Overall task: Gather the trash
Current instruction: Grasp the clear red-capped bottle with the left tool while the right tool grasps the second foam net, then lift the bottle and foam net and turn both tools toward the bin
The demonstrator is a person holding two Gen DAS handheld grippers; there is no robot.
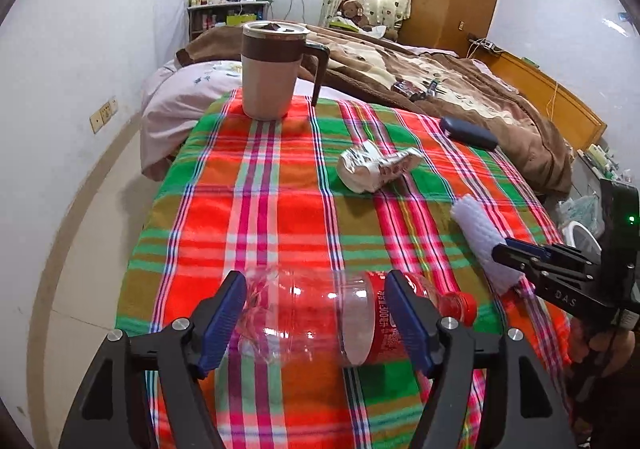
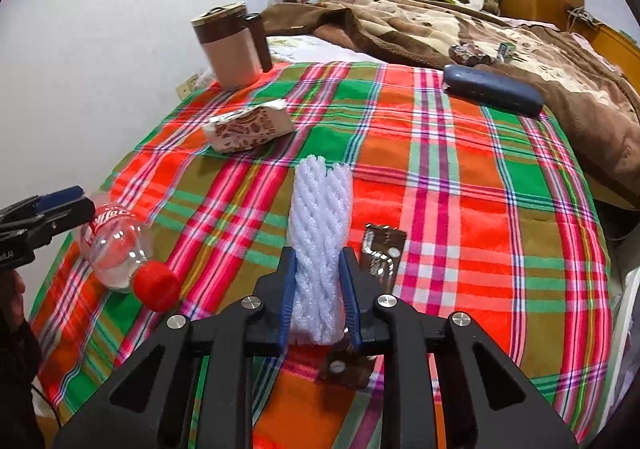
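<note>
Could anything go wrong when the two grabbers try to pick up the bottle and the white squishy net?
1. The plastic bottle is round, smooth and lying sideways between the left gripper's open fingers, so it might roll or squirt out when squeezed.
2. The right gripper pinches only the near end of the foam net; being soft, it could droop or slip free.
3. A small wrapper lies right beside it and may get dragged along.

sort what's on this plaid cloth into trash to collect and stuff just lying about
Trash:
clear plastic bottle with red cap
white foam net sleeve
crumpled printed paper wrapper
flat silver wrapper

Lying about:
beige lidded mug with brown band
dark blue oblong case
</note>
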